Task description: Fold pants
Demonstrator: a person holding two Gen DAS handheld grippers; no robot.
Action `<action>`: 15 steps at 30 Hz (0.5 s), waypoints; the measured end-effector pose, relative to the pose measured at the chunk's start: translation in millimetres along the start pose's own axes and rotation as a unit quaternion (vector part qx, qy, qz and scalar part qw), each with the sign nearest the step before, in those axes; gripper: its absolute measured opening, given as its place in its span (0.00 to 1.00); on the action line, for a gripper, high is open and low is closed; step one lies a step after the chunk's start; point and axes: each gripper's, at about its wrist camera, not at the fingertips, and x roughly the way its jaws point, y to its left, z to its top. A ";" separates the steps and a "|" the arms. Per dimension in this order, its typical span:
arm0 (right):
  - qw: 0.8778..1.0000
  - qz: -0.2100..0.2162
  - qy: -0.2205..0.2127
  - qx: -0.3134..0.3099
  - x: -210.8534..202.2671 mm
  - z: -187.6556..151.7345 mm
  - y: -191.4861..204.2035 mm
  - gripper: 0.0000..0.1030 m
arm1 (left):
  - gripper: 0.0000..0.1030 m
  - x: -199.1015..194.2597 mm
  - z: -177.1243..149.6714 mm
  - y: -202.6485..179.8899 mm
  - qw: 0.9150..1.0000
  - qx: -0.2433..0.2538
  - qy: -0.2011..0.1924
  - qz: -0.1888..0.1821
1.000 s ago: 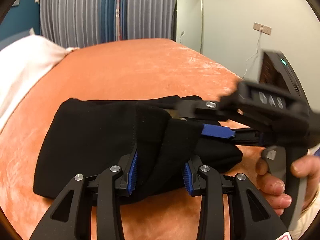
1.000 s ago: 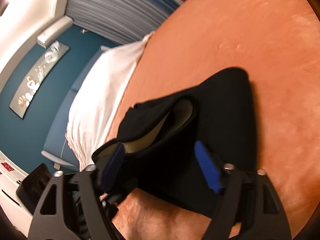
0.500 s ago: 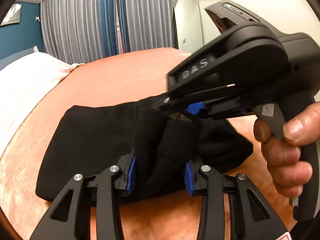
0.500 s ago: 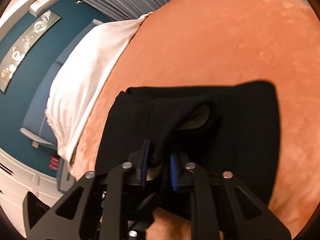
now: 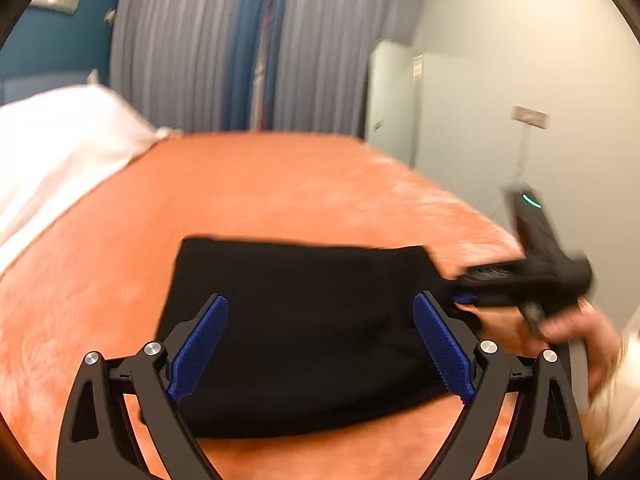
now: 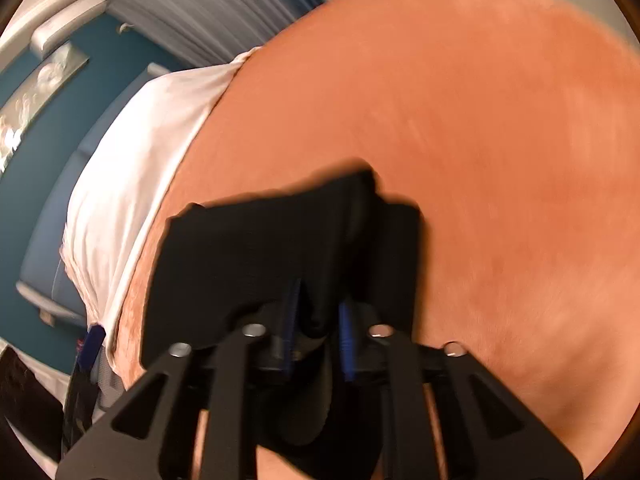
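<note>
The black pants point(image 5: 304, 320) lie folded into a compact rectangle on the orange bedspread point(image 5: 248, 196). My left gripper point(image 5: 320, 344) is open, its blue pads spread wide above the near part of the pants, holding nothing. My right gripper point(image 6: 318, 324) is shut on a raised fold of the black pants point(image 6: 260, 248). In the left wrist view the right gripper point(image 5: 460, 296) reaches in from the right and pinches the pants' right edge.
A white sheet or pillow point(image 5: 52, 152) lies at the left of the bed, also in the right wrist view point(image 6: 132, 176). Grey and blue curtains point(image 5: 240, 52) hang behind. A white cabinet point(image 5: 392, 96) and a pale wall stand at the right.
My left gripper has opened and let go of the pants fold. The pants now lie flatter. My right gripper, open a second ago, stays shut on the right edge.
</note>
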 end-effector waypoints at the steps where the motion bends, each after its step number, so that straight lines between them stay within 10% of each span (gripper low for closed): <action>1: 1.000 0.006 -0.006 0.006 -4.0 -0.6 0.2 0.26 | 0.89 3.2 2.5 6.8 1.000 -0.005 0.005 0.010; 8: 0.999 0.015 -0.018 -0.036 -16.1 -12.4 27.8 0.63 | 0.89 35.2 28.7 68.5 0.995 -0.042 0.047 0.078; 15: 0.997 0.065 -0.037 0.002 -24.8 -16.0 17.9 0.70 | 0.89 57.2 19.0 80.1 0.989 -0.034 0.075 0.119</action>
